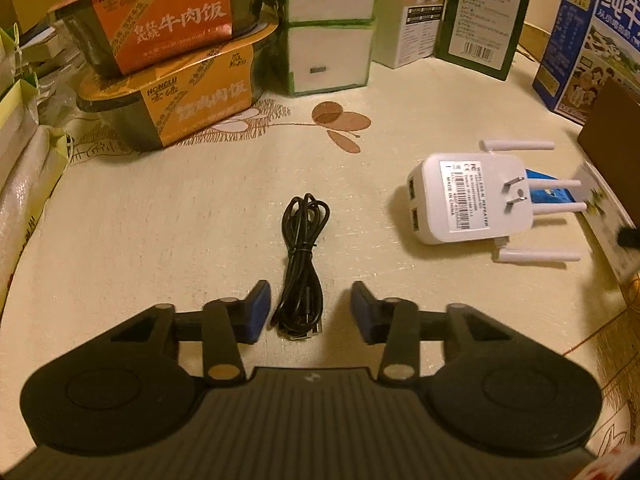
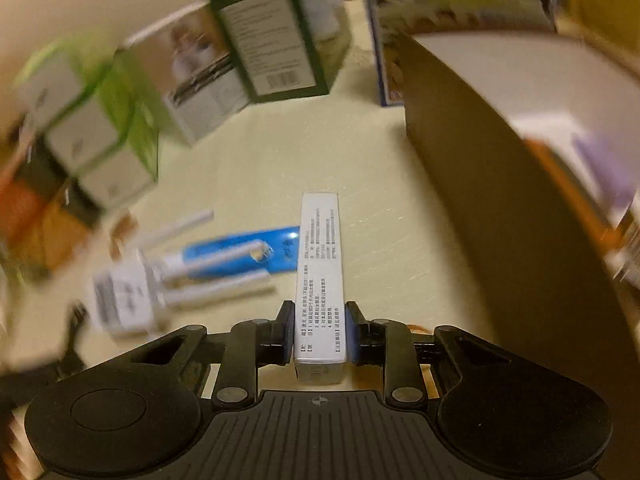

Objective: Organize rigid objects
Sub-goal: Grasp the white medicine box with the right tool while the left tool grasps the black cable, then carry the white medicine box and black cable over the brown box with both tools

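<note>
My left gripper (image 1: 310, 304) is open, its blue pads on either side of the near end of a coiled black cable (image 1: 302, 264) that lies on the cream tablecloth. A white wireless repeater (image 1: 464, 204) with antennas lies to the right, also blurred in the right wrist view (image 2: 132, 300). My right gripper (image 2: 318, 332) is shut on a long narrow white box (image 2: 320, 276) with printed text, held above the table. A blue flat packet (image 2: 248, 252) lies under the repeater's antennas.
Two stacked orange meal boxes (image 1: 168, 52) stand far left, a white-green drawer box (image 1: 328, 28) and a green carton (image 1: 484, 16) at the back, a blue milk carton (image 1: 592, 36) far right. A brown cardboard box (image 2: 500, 184) is close on the right.
</note>
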